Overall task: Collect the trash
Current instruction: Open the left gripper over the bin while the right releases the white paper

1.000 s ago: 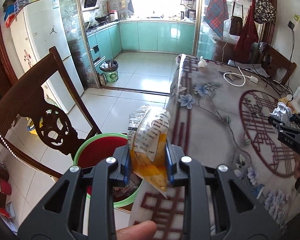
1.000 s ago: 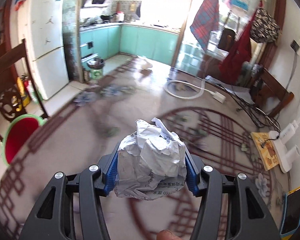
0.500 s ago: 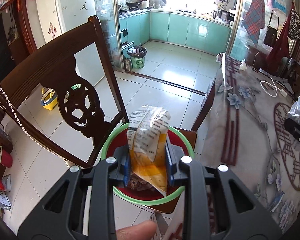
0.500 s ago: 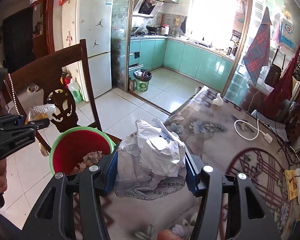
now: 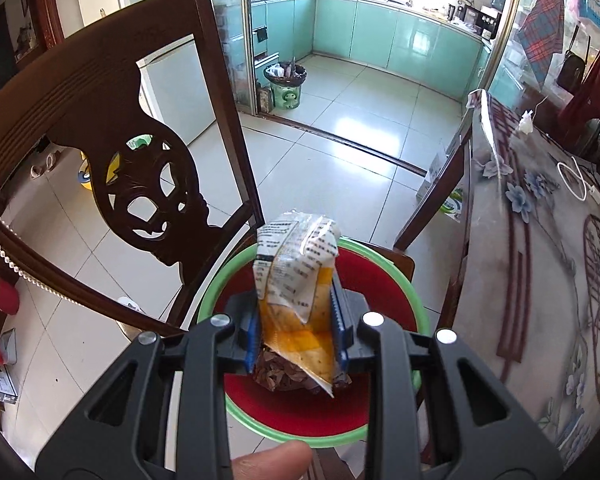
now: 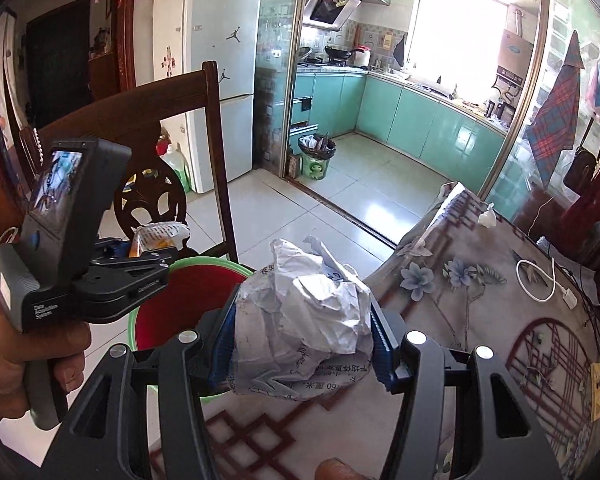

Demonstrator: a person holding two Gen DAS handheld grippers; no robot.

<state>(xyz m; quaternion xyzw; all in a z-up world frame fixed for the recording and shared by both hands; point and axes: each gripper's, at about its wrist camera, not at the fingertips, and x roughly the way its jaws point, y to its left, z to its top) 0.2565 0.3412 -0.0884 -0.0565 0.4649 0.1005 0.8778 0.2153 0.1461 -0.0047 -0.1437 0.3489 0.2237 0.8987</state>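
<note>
Red bin's [image 6: 188, 292] far side behind left gripper [image 6: 156, 254]; wrapper print illegible.

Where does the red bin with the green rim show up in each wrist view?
Left wrist: red bin low centre, under the left gripper holding the snack wrapper.
Right wrist: red bin lower left, before the crumpled paper.
Shared landmark: carved wooden chair.
</note>
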